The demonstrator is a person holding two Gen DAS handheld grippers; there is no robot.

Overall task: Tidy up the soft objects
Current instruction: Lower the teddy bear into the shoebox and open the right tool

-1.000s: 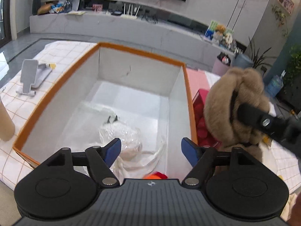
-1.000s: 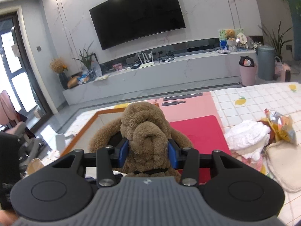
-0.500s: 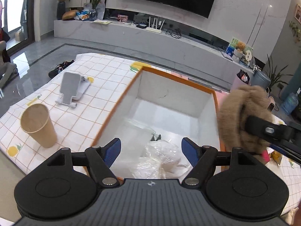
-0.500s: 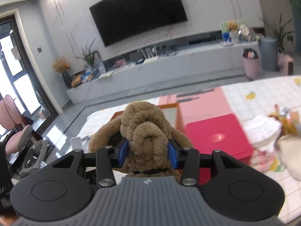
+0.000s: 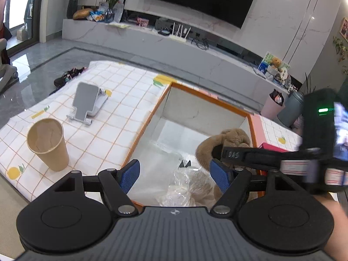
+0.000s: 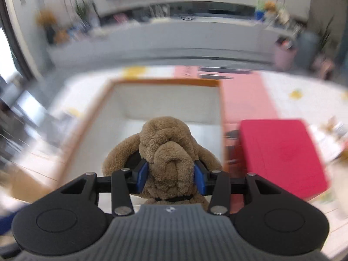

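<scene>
Right claw point(image 6: 171, 177): closed on brown plush dog point(image 6: 167, 150), blue pads pressed into both sides of its head. Seen from left wrist view, right claw point(image 5: 219, 152) reaches in from the right with plush dog point(image 5: 232, 138) held over the right part of orange-rimmed box point(image 5: 208, 99), just inside its right wall. Whether the toy touches the box floor: cannot tell.

Left claw point(image 5: 175, 174): spread wide, nothing between its blue pads; positioned over the near end of the box.

Box interior: white walls; crumpled clear plastic bag point(image 5: 184, 187) on the floor at the near end, something pale inside, not identifiable.

Writing: short embossed mark on the right claw's finger, not legible. Small logo on each claw body, no readable text. Green light lit on the right device.

Table point(image 5: 113, 117): white cloth with orange grid and lemon prints. Paper cup point(image 5: 49, 144) upright near the left front edge; grey phone stand point(image 5: 87, 103) beyond it, well apart from the box. Red box point(image 6: 280, 154) just right of the orange-rimmed box point(image 6: 165, 82). Right wrist view heavily blurred around the edges.
</scene>
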